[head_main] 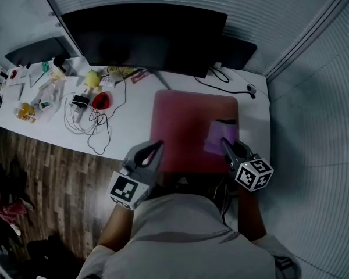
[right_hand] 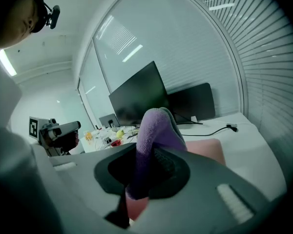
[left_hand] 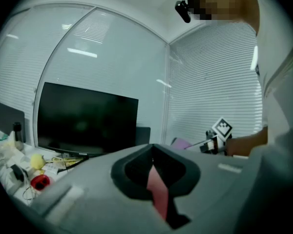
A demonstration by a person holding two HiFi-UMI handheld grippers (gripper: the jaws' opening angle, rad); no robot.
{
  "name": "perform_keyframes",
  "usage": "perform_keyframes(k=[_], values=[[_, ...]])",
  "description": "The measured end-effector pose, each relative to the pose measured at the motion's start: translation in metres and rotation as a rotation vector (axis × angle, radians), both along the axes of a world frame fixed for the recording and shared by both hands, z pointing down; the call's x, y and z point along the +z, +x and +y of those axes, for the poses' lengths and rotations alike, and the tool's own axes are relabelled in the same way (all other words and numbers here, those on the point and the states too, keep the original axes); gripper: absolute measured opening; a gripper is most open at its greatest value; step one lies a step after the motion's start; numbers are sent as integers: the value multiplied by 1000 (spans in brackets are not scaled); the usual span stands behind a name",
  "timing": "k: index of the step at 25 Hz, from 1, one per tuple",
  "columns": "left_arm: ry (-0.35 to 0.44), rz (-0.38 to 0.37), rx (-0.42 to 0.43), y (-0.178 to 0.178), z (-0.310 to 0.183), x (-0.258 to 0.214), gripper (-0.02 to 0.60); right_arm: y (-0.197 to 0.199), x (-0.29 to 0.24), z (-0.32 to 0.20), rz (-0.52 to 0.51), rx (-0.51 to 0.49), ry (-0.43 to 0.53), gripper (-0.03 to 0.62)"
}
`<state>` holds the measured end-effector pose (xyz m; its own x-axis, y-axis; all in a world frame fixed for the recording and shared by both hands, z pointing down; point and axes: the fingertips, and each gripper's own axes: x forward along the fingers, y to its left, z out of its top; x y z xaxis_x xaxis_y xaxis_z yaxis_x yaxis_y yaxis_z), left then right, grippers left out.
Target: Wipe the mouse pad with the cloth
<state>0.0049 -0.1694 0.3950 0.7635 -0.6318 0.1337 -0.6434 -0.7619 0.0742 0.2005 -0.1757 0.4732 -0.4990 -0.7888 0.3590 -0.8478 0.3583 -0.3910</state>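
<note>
Right gripper view: right gripper (right_hand: 147, 165) clamped on purple cloth (right_hand: 155, 130), above pink mouse pad (right_hand: 207, 151). Left gripper (left_hand: 154, 173) jaws together, empty (pad visible behind them).

Head view steeply down; gripper views low over shared mouse pad (head_main: 186, 133), toward monitor (head_main: 145, 36).

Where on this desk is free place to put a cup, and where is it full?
Bare desk lies between the cables and the mouse pad, and right of the pad. The pad's left half is free too. The left end, around the red object, is crowded.
</note>
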Motion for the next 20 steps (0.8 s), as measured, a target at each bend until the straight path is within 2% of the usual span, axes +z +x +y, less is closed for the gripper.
perform_keyframes(k=[4,7,13,17,20], values=[[-39,10,-7,-15,-27,12,3,-18,13,-24,59,-8,-27,48],[-59,39,-18,-40,-48,16,2,-56,15,-53,72,-46,-33,48],[-105,45,-58,-119,-84,34,3,-181,41,-121,111,-219,-94,48],[-143,27,-68,-174,-99,60,3,-279,92,-165,182,-363,-135,48],[-152,24,-80,-200,-107,69,2,-333,120,-186,208,-434,-152,48]])
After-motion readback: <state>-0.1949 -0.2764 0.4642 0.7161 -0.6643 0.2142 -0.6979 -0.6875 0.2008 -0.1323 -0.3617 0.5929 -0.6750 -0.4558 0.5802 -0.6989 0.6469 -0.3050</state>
